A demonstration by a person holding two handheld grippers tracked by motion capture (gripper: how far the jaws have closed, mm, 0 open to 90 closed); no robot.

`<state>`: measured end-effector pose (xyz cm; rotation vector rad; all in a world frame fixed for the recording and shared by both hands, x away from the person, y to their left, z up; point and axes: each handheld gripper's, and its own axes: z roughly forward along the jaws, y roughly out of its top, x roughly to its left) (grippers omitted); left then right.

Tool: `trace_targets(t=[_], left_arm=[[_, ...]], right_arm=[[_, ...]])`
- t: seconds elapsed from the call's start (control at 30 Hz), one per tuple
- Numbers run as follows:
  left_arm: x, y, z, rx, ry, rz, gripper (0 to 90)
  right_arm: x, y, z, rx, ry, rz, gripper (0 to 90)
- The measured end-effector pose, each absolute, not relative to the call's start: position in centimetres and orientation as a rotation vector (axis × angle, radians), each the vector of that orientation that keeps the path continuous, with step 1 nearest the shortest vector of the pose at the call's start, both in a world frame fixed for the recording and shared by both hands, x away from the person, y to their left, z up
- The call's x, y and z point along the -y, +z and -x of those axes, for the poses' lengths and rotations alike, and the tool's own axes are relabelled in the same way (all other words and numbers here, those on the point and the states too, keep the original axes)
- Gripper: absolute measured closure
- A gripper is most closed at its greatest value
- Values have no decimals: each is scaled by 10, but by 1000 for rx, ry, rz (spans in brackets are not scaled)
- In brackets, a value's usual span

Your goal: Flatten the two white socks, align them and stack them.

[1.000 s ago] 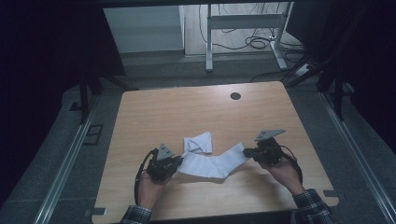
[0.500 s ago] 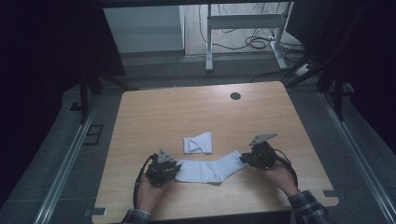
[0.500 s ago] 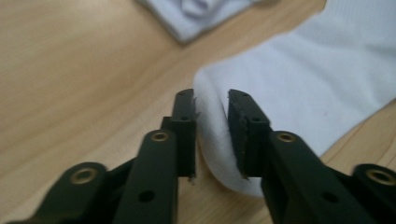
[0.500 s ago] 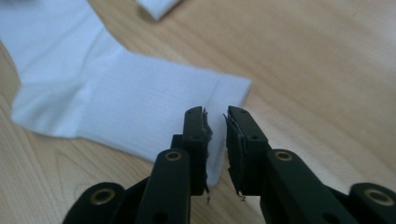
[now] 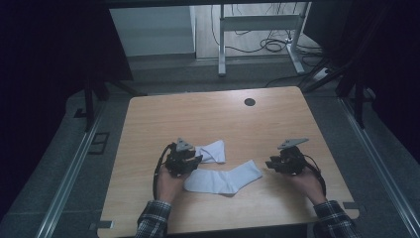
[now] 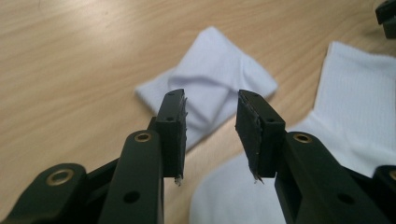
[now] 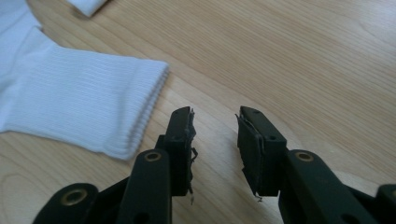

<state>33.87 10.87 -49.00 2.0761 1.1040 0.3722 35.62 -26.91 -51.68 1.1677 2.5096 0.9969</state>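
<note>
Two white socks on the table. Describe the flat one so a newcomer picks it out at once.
Start at the wooden table and go to its near edge, between the person's two hands. The flat sock lies there stretched out, ribbed cuff toward the right tongs. Its neighbour, the folded sock, sits just behind it as a small compact bundle; this one is long, spread out and L-shaped.

Pretty dim room overall, with the light-wood desk (image 5: 218,124) being the brightest thing and a small dark round hole (image 5: 249,102) near its far edge. Grey carpet-like floor (image 5: 59,163) runs around it, with metal rails (image 5: 69,173) along both sides. Behind the desk there's a pale wall panel (image 5: 151,32), a white metal table frame (image 5: 257,25) and a tangle of black cables (image 5: 277,45) on the floor.
</note>
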Motion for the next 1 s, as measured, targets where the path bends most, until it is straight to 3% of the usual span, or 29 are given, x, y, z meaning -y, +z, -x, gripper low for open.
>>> trace_targets(t=[0.23,0.47,0.57,0.67,0.83,1.0], left_arm=[[-87,-496,-371,-1117,391,-2101,583],[-73,-512,-390,-1170,418,-2143,430],[-72,-521,-394,-1204,407,-2156,423],[-72,-526,-395,-1202,371,-2148,470],[-71,-522,-392,-1182,335,-2145,757],[-70,-508,-388,-1167,332,-2077,807]], right_arm=[[277,-524,-359,-2498,956,-1174,578],[280,-527,-360,-2498,982,-1164,513],[280,-527,-359,-2498,988,-1151,494],[280,-528,-360,-2496,1001,-1147,488],[280,-529,-359,-2494,1004,-1147,485],[280,-529,-359,-2492,1007,-1144,485]])
